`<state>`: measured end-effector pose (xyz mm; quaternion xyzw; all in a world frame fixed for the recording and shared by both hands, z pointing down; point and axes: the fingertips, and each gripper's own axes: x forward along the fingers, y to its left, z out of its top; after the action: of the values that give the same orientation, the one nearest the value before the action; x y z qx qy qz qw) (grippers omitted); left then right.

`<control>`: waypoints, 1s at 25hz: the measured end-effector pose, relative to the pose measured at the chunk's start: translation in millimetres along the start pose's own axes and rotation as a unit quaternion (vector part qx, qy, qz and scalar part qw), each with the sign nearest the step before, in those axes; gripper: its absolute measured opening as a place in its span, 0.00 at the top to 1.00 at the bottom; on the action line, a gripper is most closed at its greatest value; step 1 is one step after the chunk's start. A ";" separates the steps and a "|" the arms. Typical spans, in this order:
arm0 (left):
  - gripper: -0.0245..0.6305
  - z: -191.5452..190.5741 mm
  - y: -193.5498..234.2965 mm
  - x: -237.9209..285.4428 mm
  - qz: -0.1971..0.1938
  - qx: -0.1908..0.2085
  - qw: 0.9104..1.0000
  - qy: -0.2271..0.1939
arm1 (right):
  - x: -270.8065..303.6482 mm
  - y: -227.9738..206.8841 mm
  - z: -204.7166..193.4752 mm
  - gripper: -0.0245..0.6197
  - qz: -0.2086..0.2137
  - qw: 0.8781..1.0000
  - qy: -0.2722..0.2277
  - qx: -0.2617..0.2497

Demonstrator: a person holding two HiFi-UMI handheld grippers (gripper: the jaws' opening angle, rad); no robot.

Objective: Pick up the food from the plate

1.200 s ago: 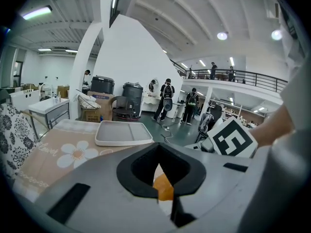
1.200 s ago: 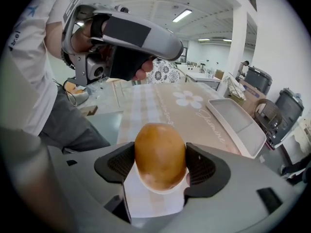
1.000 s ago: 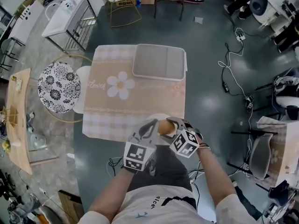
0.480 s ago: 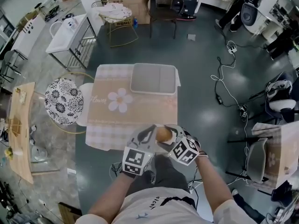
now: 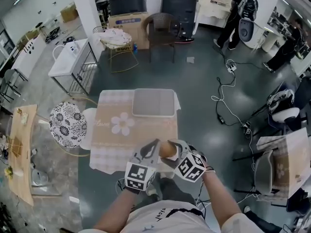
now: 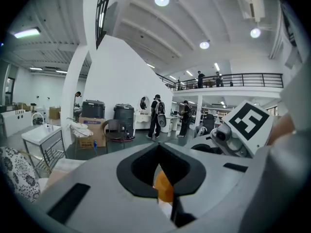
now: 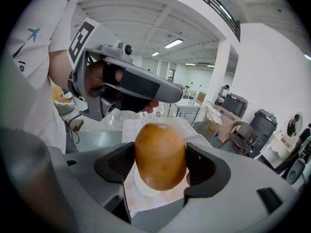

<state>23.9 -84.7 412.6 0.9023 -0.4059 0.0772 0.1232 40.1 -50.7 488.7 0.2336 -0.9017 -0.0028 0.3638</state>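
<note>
Golden-brown food (image 7: 160, 154) gripped in my right claw (image 7: 160, 166), jaws partway open around it. My left claw (image 6: 158, 152) closed, empty, tips just beside right claw's food.

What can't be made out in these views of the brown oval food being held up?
White round plate: in the head view, hidden under the right gripper; in the right gripper view, mostly behind the brown oval food.
Food: in the left gripper view, only a sliver between the left gripper's jaws.
Brown cardboard box print: head view, too small.
</note>
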 end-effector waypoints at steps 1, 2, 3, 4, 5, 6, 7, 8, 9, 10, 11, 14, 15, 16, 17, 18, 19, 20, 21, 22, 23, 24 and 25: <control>0.95 2.3 -0.2 -0.9 0.000 -0.001 1.000 -0.002 | -3.2 -1.9 3.4 0.48 -0.004 1.000 -0.002 -0.002; 0.95 4.7 -0.4 -2.2 0.001 -0.001 1.000 -0.005 | -6.1 -4.0 6.5 0.48 -0.008 1.000 -0.004 -0.003; 0.95 7.7 -0.5 -3.8 0.001 -0.001 1.000 -0.009 | -8.7 -6.0 9.4 0.48 -0.011 1.000 -0.006 -0.004; 0.95 11.2 -0.7 -5.6 0.002 0.000 1.000 -0.013 | -10.9 -7.9 12.2 0.48 -0.015 1.000 -0.008 -0.006; 0.95 14.8 -0.9 -7.3 0.002 0.001 1.000 -0.018 | -13.0 -9.4 14.6 0.48 -0.018 1.000 -0.009 -0.008; 0.95 17.9 -1.1 -8.8 0.003 0.002 1.000 -0.022 | -14.9 -10.5 16.6 0.48 -0.020 1.000 -0.010 -0.010; 0.95 20.2 -1.2 -10.0 0.003 0.002 1.000 -0.025 | -16.4 -11.2 18.0 0.48 -0.022 1.000 -0.010 -0.012; 0.95 21.8 -1.2 -10.9 0.004 0.001 1.000 -0.028 | -17.5 -11.9 19.1 0.48 -0.025 1.000 -0.010 -0.013; 0.95 23.3 -0.9 -11.8 0.004 0.001 1.000 -0.030 | -18.2 -12.5 20.3 0.48 -0.027 1.000 -0.011 -0.013; 0.95 24.8 -0.6 -12.7 0.005 0.002 0.999 -0.032 | -19.0 -13.2 21.9 0.48 -0.028 0.999 -0.012 -0.014; 0.95 26.5 -0.4 -13.7 0.005 0.002 0.999 -0.033 | -19.9 -14.0 24.1 0.48 -0.030 0.999 -0.013 -0.015; 0.95 31.9 -1.3 -15.4 0.005 0.005 0.999 -0.039 | -23.1 -15.7 30.6 0.48 -0.034 0.999 -0.017 -0.018; 0.95 33.1 -2.0 -15.7 0.005 0.006 0.999 -0.040 | -24.2 -16.1 31.6 0.48 -0.035 0.999 -0.017 -0.019; 0.95 34.2 -2.7 -15.9 0.005 0.007 0.999 -0.042 | -25.2 -16.5 32.4 0.48 -0.037 0.999 -0.018 -0.019; 0.95 35.2 -3.2 -16.3 0.004 0.008 0.999 -0.043 | -26.2 -16.7 33.3 0.48 -0.038 0.999 -0.018 -0.020; 0.95 36.1 -3.5 -16.9 0.004 0.009 0.999 -0.044 | -27.2 -17.0 34.4 0.48 -0.039 0.999 -0.019 -0.020; 0.95 36.9 -3.7 -17.5 0.004 0.009 0.999 -0.044 | -28.1 -17.3 35.7 0.48 -0.040 0.999 -0.019 -0.020; 0.95 37.5 -3.6 -18.0 0.004 0.010 0.999 -0.044 | -28.7 -17.7 37.0 0.48 -0.041 0.999 -0.020 -0.021; 0.95 37.8 -3.2 -18.3 0.004 0.010 0.999 -0.044 | -29.1 -18.1 38.0 0.48 -0.041 0.999 -0.021 -0.021; 0.95 37.8 -2.7 -18.5 0.005 0.009 0.999 -0.045 | -29.1 -18.2 38.5 0.48 -0.041 0.999 -0.021 -0.021; 0.95 37.9 -2.2 -18.7 0.005 0.009 0.999 -0.046 | -28.8 -17.9 38.8 0.48 -0.041 0.999 -0.021 -0.022; 0.95 38.0 -1.7 -18.9 0.005 0.009 0.999 -0.046 | -28.3 -17.5 39.0 0.48 -0.041 0.999 -0.021 -0.022; 0.95 37.9 -1.2 -19.2 0.004 0.009 0.999 -0.047 | -27.7 -16.8 39.2 0.48 -0.042 0.999 -0.021 -0.023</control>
<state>13.7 -81.0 371.5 0.9042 -0.4145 0.0390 0.0956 38.8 -60.3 438.8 0.2624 -0.8982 -0.0432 0.3499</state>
